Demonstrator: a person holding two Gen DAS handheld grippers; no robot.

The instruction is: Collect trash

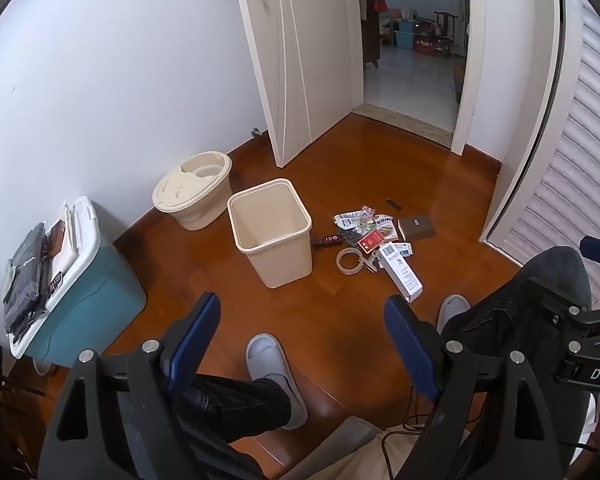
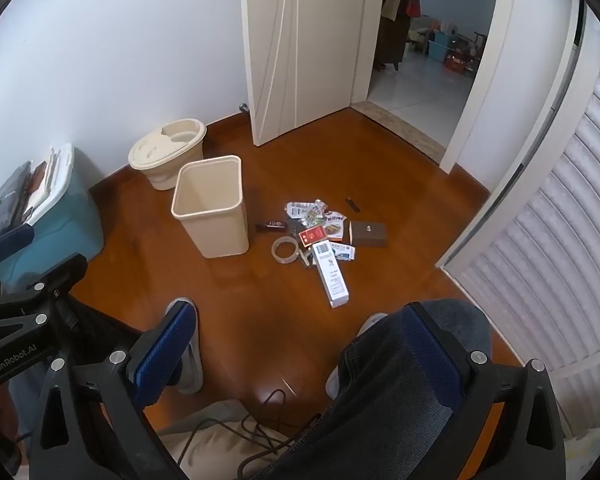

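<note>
**Trash pile on floor, bin empty, nothing gripped**

Trash: loose pile of wrappers, cards and small boxes (image 1: 374, 236) on glossy brown wood floor (image 1: 420, 168), just right of open cream rectangular plastic bin (image 1: 269, 232). Bin interior looks empty. Nearest piece: long white cardboard box with barcode (image 2: 331, 276). Beside it: clear tape roll (image 2: 285, 250), dark square box (image 2: 368, 233), small dark bottle (image 2: 271, 225) between pile and bin. 1 thin dark item (image 2: 352, 205) lying apart, beyond pile.

Left gripper (image 1: 300, 328): blue pads wide apart, nothing between. Right gripper (image 2: 300, 344): same, spread wide, empty. Both angled down at floor, well short of pile.

Judgement on step in hand: first reach. Best started with white box, closest and rigid; pads across narrow sides, lift clear, release over bin mouth. Flat wrappers likely harder; edge pinch needed.

Surroundings: round cream lidded bucket (image 1: 193, 194) behind bin, teal storage box with white lid (image 1: 95, 292) at left, white door (image 1: 300, 60) ajar. In the way: person's knee and grey slippers (image 1: 273, 364) below grippers; cables near lower edge.
</note>
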